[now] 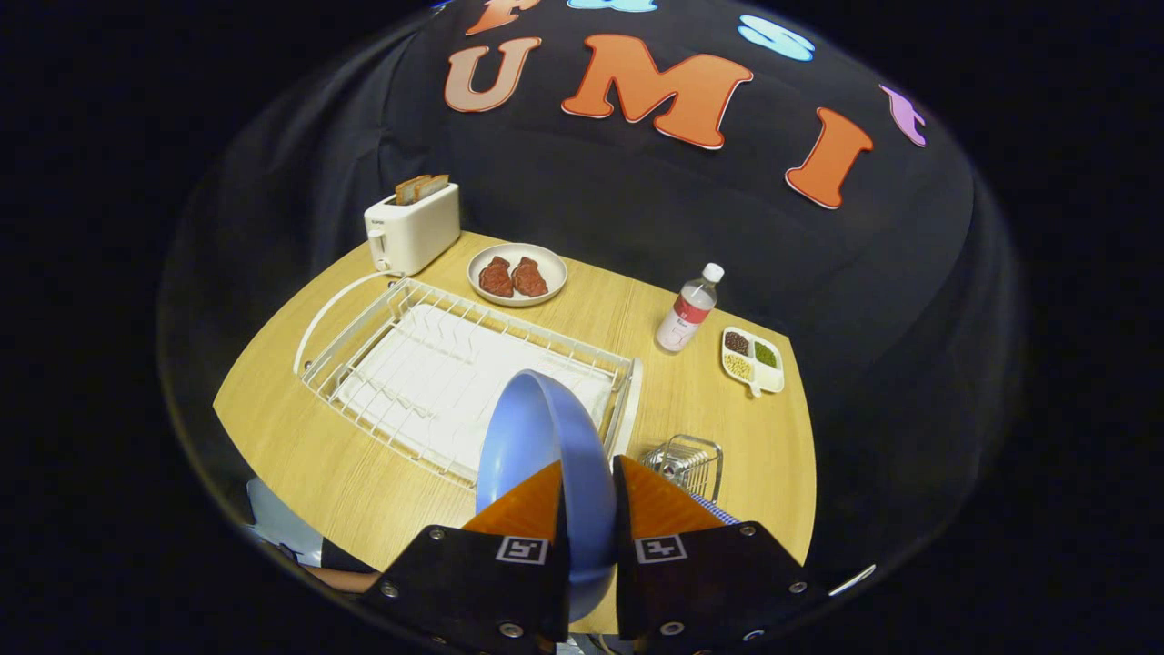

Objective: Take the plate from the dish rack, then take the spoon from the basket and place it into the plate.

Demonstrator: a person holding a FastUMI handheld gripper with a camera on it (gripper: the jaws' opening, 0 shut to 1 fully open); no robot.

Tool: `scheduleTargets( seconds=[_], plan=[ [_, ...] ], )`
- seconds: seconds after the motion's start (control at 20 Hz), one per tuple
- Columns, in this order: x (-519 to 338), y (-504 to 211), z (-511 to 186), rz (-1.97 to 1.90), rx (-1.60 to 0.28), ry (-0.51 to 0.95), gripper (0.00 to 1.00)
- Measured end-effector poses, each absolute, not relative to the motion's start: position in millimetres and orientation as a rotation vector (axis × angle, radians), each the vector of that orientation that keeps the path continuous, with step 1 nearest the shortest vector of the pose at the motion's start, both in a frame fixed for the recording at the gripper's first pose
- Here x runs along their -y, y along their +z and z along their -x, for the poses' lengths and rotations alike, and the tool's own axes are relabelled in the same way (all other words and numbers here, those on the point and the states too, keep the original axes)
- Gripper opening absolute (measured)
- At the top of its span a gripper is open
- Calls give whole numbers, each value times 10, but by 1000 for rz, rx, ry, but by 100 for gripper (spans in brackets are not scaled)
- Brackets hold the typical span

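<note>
A blue plate [536,437] stands on edge between my fingers, lifted above the near right corner of the white wire dish rack [364,364]. My gripper [587,473] is shut on the plate's rim, one finger on each face. Just right of the fingers a small wire basket [693,464] sits on the wooden table; something shiny shows inside it, though I cannot make out a spoon. The plate hides part of the rack's near corner.
A white toaster [414,227] with toast stands at the table's far left. Beside it is a plate of meat pieces [516,274]. A bottle [688,309] and a divided dish of beans [753,359] stand at the far right. Bare table [755,473] lies right of the basket.
</note>
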State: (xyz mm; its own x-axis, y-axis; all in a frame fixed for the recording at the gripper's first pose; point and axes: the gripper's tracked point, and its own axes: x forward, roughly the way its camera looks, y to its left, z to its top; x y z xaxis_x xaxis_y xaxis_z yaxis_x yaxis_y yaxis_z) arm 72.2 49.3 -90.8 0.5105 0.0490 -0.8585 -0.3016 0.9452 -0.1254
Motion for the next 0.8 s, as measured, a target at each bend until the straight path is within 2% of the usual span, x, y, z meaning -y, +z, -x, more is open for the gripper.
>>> scheduleTargets(
  seconds=[0.35, 0.8],
  plan=[
    [-544, -1236, -47, 212, -1057, 314, 20],
    [-356, -1778, 308, -160, -1096, 268, 20]
  ],
)
